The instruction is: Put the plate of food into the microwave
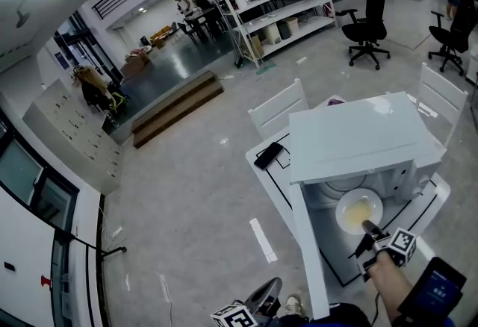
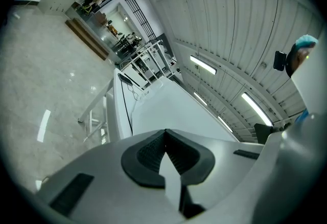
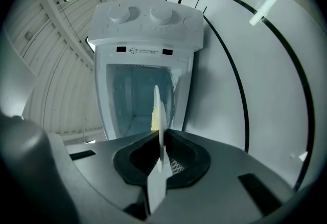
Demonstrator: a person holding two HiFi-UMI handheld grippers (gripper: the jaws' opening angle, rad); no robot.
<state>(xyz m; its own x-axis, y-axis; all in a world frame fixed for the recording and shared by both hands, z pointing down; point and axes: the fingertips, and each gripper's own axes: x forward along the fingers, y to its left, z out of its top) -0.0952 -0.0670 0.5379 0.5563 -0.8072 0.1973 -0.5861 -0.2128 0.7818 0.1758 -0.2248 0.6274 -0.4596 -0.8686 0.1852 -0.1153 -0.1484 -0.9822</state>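
The white microwave (image 1: 357, 133) stands on the white table (image 1: 263, 174) with its door (image 1: 308, 245) swung open toward me. A white plate (image 1: 359, 210) with yellow food hangs in front of the open cavity, its near rim pinched by my right gripper (image 1: 368, 231). In the right gripper view the plate (image 3: 158, 110) shows edge-on between the shut jaws of that gripper (image 3: 161, 159), level with the microwave's cavity (image 3: 134, 100) just ahead. My left gripper (image 1: 252, 307) hangs low by my legs, away from the microwave. Seen in its own view, the left gripper (image 2: 166, 136) is shut on nothing.
A black phone (image 1: 268, 154) lies on the table's left corner. White chairs (image 1: 278, 107) (image 1: 441, 92) stand behind the table. The microwave's two knobs (image 3: 142, 13) sit above the cavity. A black line (image 3: 236, 80) curves across the tabletop beside it.
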